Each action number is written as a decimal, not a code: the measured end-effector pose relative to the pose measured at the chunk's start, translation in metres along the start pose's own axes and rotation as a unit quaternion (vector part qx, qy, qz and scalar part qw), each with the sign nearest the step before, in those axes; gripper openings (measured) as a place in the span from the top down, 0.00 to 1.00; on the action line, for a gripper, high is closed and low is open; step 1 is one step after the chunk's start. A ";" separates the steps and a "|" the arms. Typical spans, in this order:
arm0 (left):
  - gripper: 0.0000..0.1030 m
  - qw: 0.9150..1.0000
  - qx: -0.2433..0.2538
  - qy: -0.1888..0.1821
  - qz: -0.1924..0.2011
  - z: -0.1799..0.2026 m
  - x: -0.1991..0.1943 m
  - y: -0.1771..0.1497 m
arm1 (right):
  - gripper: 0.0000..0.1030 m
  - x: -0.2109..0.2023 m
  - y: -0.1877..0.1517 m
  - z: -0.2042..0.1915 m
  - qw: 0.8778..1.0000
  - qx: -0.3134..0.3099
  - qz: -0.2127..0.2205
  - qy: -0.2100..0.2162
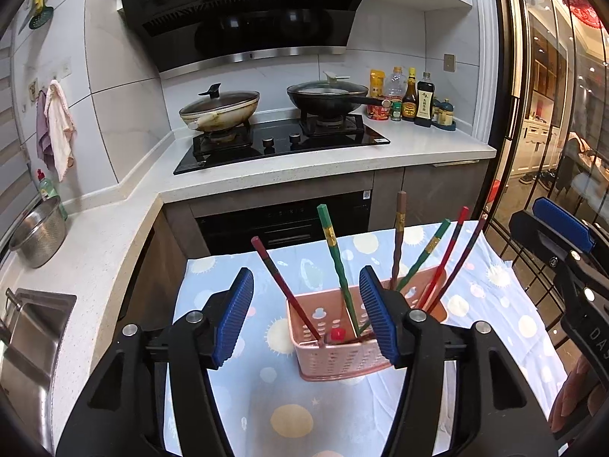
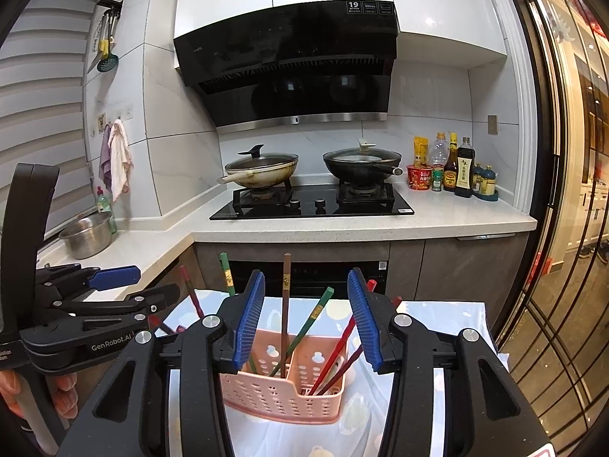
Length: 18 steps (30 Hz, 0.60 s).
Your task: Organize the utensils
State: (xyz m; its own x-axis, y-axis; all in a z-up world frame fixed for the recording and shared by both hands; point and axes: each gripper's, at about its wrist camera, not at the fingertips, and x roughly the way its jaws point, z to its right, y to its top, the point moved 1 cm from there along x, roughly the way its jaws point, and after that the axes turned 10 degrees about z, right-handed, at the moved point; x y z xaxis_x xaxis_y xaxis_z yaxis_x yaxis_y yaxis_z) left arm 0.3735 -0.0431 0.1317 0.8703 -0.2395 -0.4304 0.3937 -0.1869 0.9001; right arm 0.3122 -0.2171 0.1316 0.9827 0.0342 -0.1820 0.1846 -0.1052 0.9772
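A pink perforated utensil basket stands on a blue patterned cloth; it also shows in the right wrist view. Several chopsticks, red, green, brown and dark red, stand tilted in its compartments. My left gripper is open and empty, just above and before the basket. My right gripper is open and empty, above the basket; it also shows at the right edge of the left wrist view.
A stove with two lidded woks sits on the counter behind. Sauce bottles stand at the back right. A steel bowl and sink are on the left. A glass door is on the right.
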 end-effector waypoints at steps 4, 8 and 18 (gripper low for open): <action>0.42 1.000 -0.004 0.001 0.004 -0.001 -0.015 -0.007 | 0.52 -0.015 -0.003 -0.003 1.000 -0.002 0.000 0.000; 0.38 1.000 -0.005 0.002 0.009 0.002 -0.034 -0.018 | 0.49 -0.032 -0.012 -0.004 1.000 0.004 -0.006 -0.002; 0.15 1.000 -0.005 0.009 0.021 0.013 -0.072 -0.052 | 0.35 -0.078 -0.049 -0.008 0.999 0.009 -0.047 -0.020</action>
State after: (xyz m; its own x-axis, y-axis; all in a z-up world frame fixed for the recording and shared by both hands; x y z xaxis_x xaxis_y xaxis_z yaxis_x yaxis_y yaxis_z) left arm 0.2864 -0.0281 0.1150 0.8908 -0.2302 -0.3917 0.3601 -0.1680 0.9177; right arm 0.2266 -0.2069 0.0984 0.9608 0.0055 -0.2772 0.2758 -0.1207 0.9536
